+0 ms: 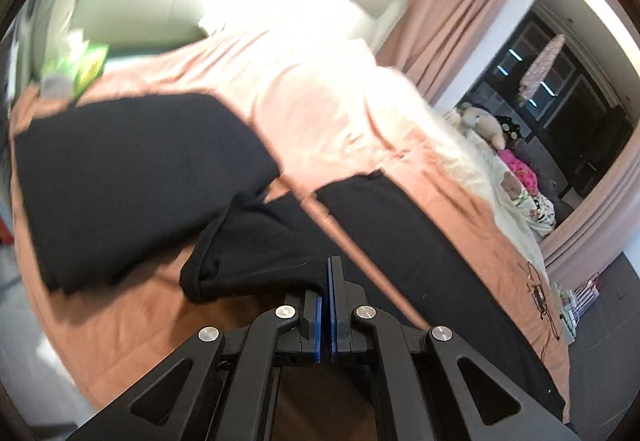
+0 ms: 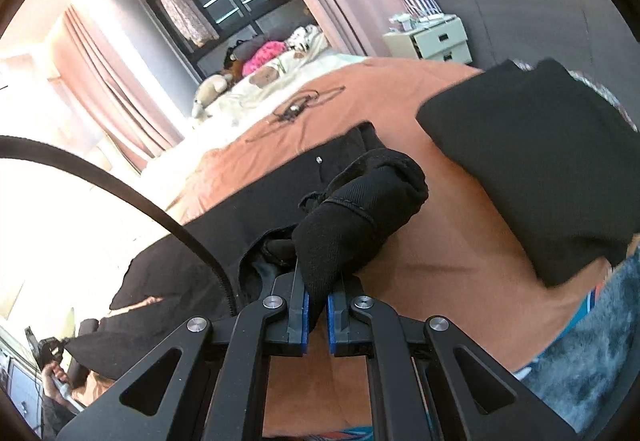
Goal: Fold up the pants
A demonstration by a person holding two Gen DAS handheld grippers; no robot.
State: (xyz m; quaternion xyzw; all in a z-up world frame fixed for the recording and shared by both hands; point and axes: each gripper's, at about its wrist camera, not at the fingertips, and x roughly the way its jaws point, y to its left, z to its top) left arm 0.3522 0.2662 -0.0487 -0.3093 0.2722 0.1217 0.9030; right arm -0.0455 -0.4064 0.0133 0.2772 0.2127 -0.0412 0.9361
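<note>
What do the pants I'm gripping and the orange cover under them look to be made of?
Pants: black, matte, soft knit, probably cotton jersey; fine ribbed weave shows and it bunches limply.
Orange cover: thin smooth woven sheet, likely cotton or microfibre; it lies flat with shallow creases. Neither can be confirmed.

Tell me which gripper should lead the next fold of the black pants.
Right, probably. The right gripper clamps a thick bunched end of the black pants, lifted over bare bedspread. The left gripper pinches only a thin edge, fabric trailing sideways.
</note>
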